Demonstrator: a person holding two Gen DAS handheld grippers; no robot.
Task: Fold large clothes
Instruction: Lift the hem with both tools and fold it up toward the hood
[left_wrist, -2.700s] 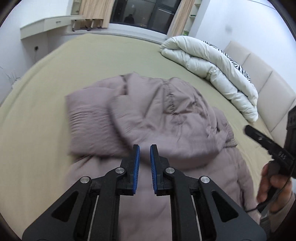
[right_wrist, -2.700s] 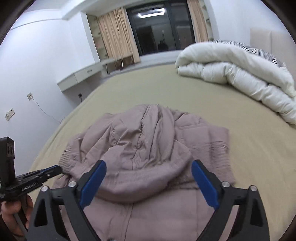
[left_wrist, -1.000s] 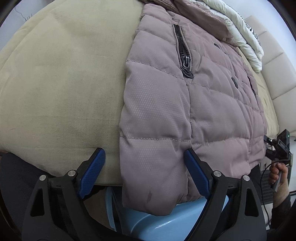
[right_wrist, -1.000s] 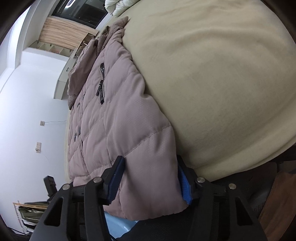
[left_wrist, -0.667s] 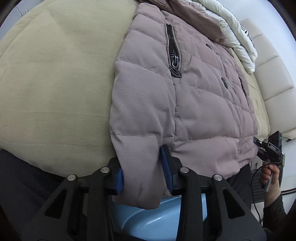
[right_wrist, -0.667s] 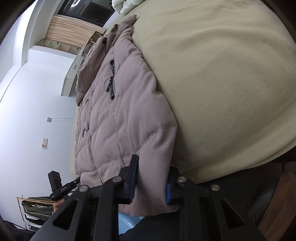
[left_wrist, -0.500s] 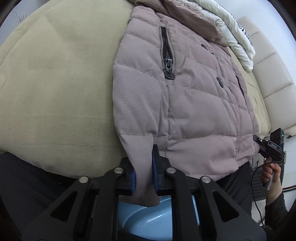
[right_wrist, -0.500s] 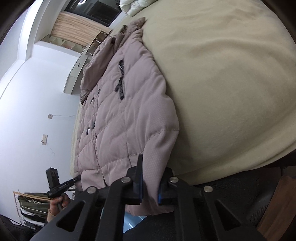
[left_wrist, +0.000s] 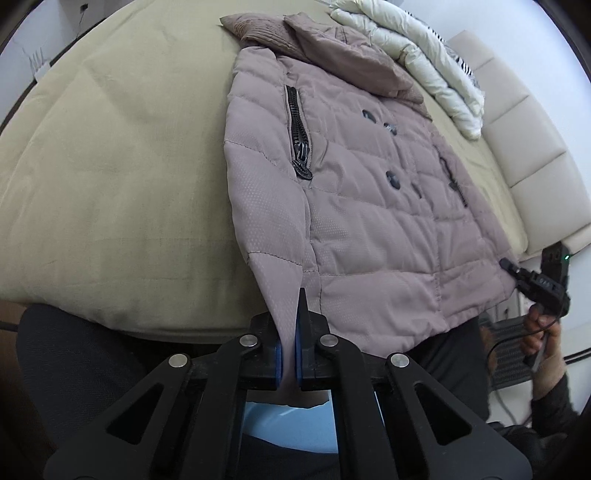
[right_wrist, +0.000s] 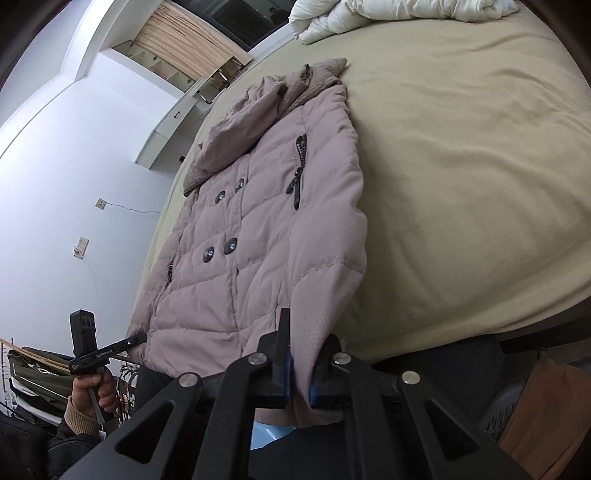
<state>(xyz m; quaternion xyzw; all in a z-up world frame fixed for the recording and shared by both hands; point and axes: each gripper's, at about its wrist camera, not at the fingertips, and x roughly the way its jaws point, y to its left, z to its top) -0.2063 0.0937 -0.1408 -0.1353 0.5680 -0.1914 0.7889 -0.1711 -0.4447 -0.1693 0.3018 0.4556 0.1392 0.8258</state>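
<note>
Both your grippers are pinching hem corners of the jacket (left_wrist: 369, 206). Left gripper (left_wrist: 287, 363): pads pressed nearly together w/ a thin tongue of fabric between. Right gripper (right_wrist: 297, 373): jaws clamped on a thicker bunch of hem, so they stand a bit wider.

Jacket lies front-up on the bed (left_wrist: 110, 158), hood end far from you, hem hanging just over the near edge.

Risks, as I judge them:
- Left bite looks shallow, only the corner tip. Shell fabric is smooth and prob. slippery; a quick lift could pull it out of the pads.
- Puffy fill resists creasing. A fold toward the hood may spring back open or slide on the sheet.
- Uneven lift btw the two hands would skew the fold line.
- Hood (left_wrist: 343, 62) is bunched in a lump at the top; folded hem may sit crooked on it.

Materials: mauve quilted shell, stitched in padded panels, fine dotted weave at the sides. Dark round buttons (left_wrist: 393, 180), black zip pockets (left_wrist: 297, 136), ribbed knit at collar. Sheet is matte beige, softly wrinkled. White duvet (left_wrist: 417, 48) piled well apart at the far corner.
</note>
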